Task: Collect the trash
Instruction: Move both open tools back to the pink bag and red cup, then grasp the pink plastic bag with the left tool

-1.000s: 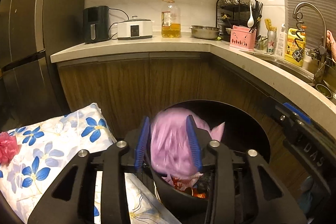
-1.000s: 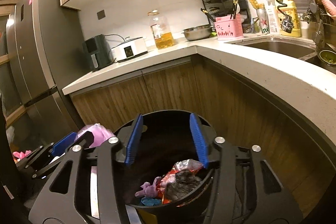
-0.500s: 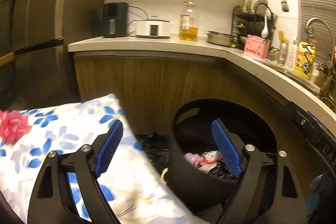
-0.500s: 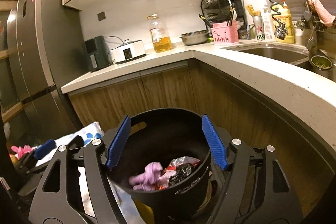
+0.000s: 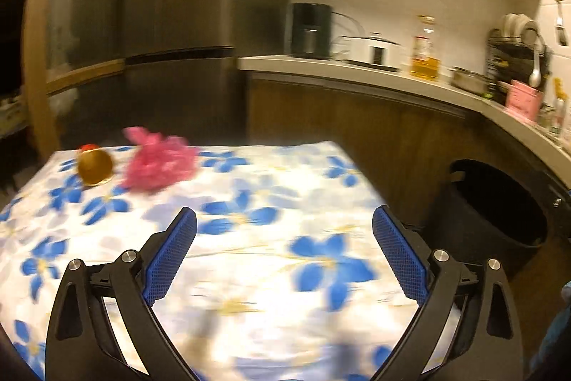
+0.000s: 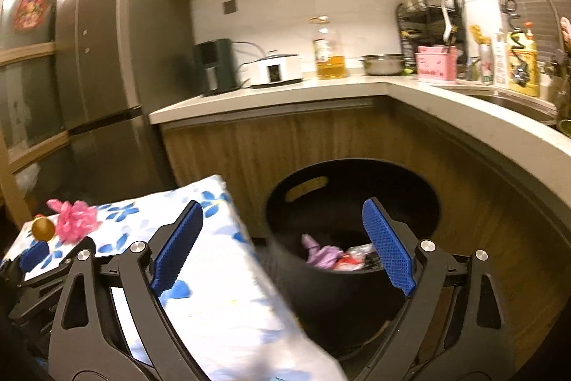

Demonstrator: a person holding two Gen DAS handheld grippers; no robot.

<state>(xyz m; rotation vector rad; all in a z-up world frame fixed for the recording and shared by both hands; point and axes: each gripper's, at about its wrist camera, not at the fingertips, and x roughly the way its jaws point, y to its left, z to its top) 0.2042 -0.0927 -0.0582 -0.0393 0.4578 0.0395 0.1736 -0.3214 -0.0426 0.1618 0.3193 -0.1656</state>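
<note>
A crumpled pink plastic bag (image 5: 158,163) lies at the far left of the table with the blue-flower cloth (image 5: 285,195), next to a small gold round thing (image 5: 94,166). My left gripper (image 5: 283,220) hovers over the cloth, jaws still opening, nothing between them. The black trash bin (image 6: 357,238) stands on the floor right of the table; a lilac bag (image 6: 321,254) and wrappers lie inside. My right gripper (image 6: 282,213) hangs between table edge and bin, jaws opening and empty. The pink bag (image 6: 76,220) and gold thing (image 6: 43,227) show far left in the right wrist view.
A curved counter (image 6: 464,109) wraps behind the bin, carrying a cooker (image 6: 274,70), oil bottle (image 6: 328,52), steel bowl (image 6: 383,65), dish rack and sink things. A tall grey fridge (image 6: 107,59) stands left. Wooden cabinet fronts (image 5: 357,131) lie behind the table.
The left gripper let the lilac bag drop into the bin, opened wide and swung left over the table. The right gripper opened wider and shifted left.
</note>
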